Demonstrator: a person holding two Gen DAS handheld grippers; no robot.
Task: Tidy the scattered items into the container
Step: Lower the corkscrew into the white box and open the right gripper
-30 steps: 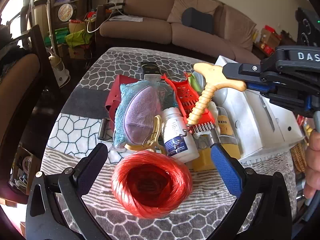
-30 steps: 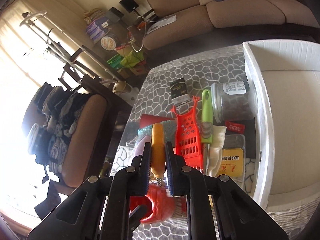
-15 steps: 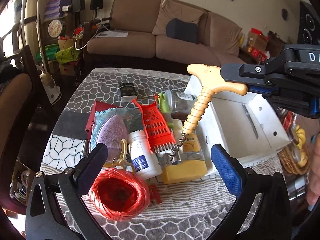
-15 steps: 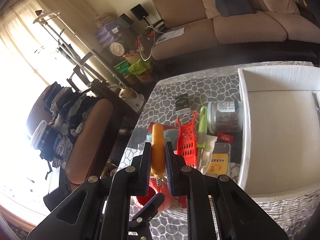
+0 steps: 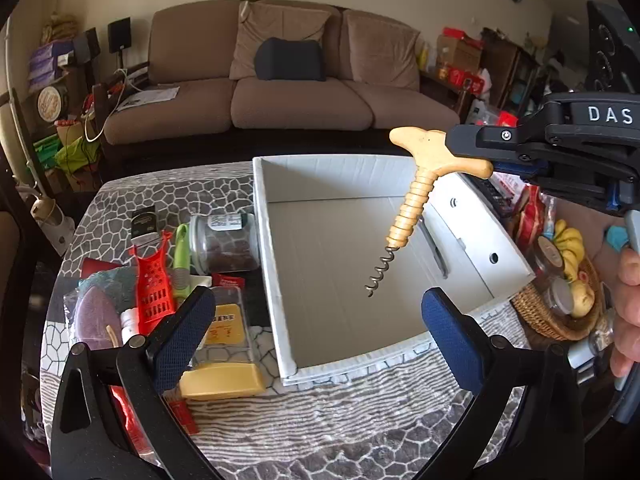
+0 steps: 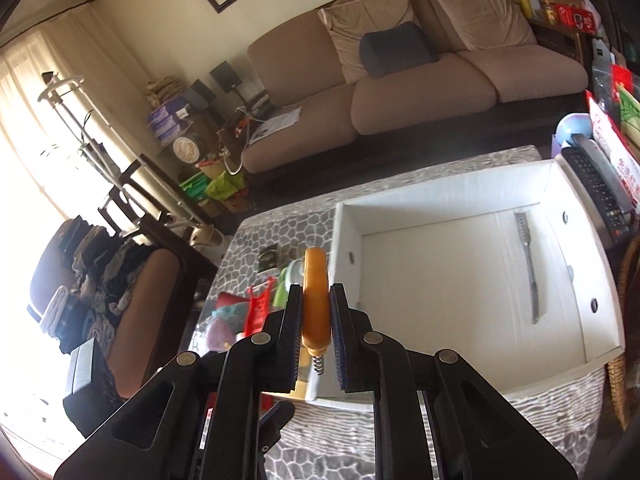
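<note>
My right gripper is shut on the wooden handle of a corkscrew. In the left wrist view the corkscrew hangs tilted in the air over the white box, its metal spiral pointing down. The white box holds one metal tool. My left gripper is open and empty, low over the table at the box's near left corner. Scattered items lie left of the box: a red grater, a jar, a yellow block.
A wicker basket with bananas stands right of the box. A remote lies beyond the box's right wall. A sofa is behind the table, a chair to the left.
My right gripper carried the corkscrew up and right, from above the pile to over the white box. My left gripper moved right and back, off the red twine ball.
</note>
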